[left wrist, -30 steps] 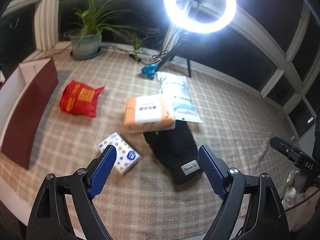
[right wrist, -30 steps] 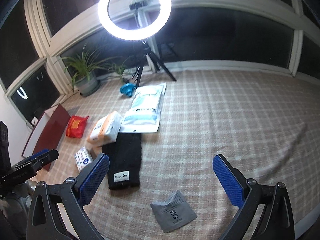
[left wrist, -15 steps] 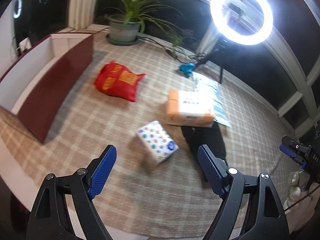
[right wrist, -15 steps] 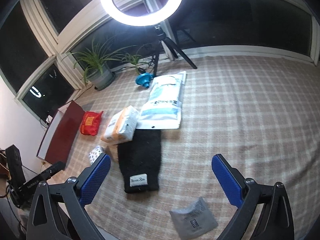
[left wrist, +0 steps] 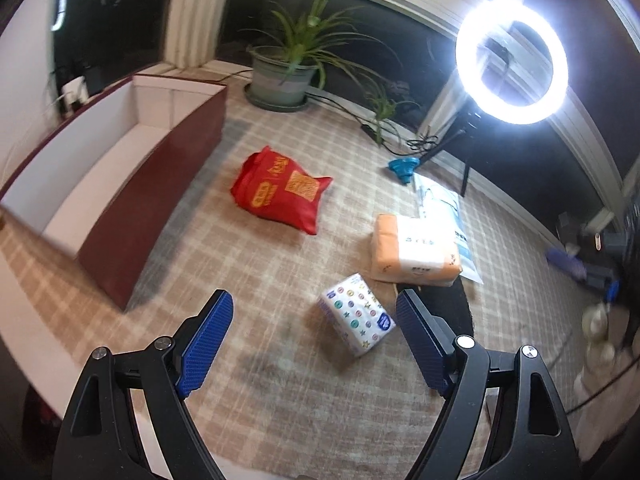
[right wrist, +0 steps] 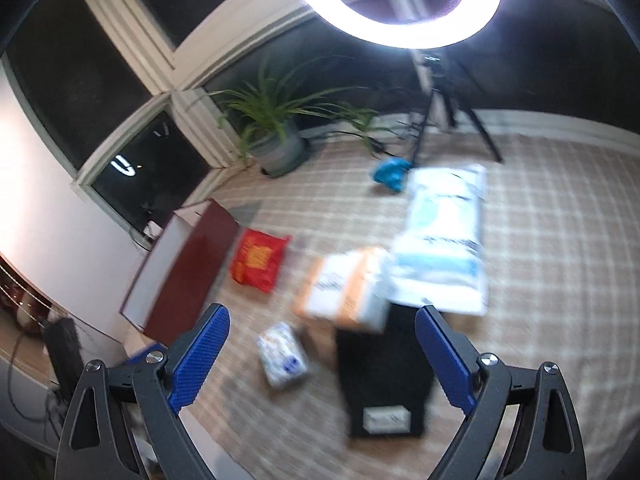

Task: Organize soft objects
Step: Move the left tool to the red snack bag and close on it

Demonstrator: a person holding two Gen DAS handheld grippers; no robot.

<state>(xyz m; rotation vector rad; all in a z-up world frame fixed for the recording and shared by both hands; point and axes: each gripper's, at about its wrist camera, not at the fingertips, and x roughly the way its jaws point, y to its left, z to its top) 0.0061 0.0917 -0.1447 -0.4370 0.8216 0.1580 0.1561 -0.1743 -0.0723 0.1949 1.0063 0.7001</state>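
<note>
Red bag (left wrist: 280,192), maroon box (left wrist: 120,200), checked cloth (left wrist: 280,380)

legible text: none | red fabric bag (left wrist: 282,192): yellow print, unreadable | orange-and-white soft tissue pack (left wrist: 414,250): blurred characters | black knitted cloth (right wrist: 382,372): white label, blurred | white-and-blue flat pouch (right wrist: 444,240): print blurred

**Soft goods on a woven floor**

A checked woven rug (left wrist: 280,380) looks matt and coarse. The red bag (left wrist: 280,192) appears as dull cloth; the orange tissue pack (left wrist: 414,250) and dotted pack (left wrist: 356,320) wear glossy plastic film. The black knit cloth (right wrist: 382,376) looks fuzzy. Ribbed blue pads (left wrist: 206,336) line matt black plastic.
</note>
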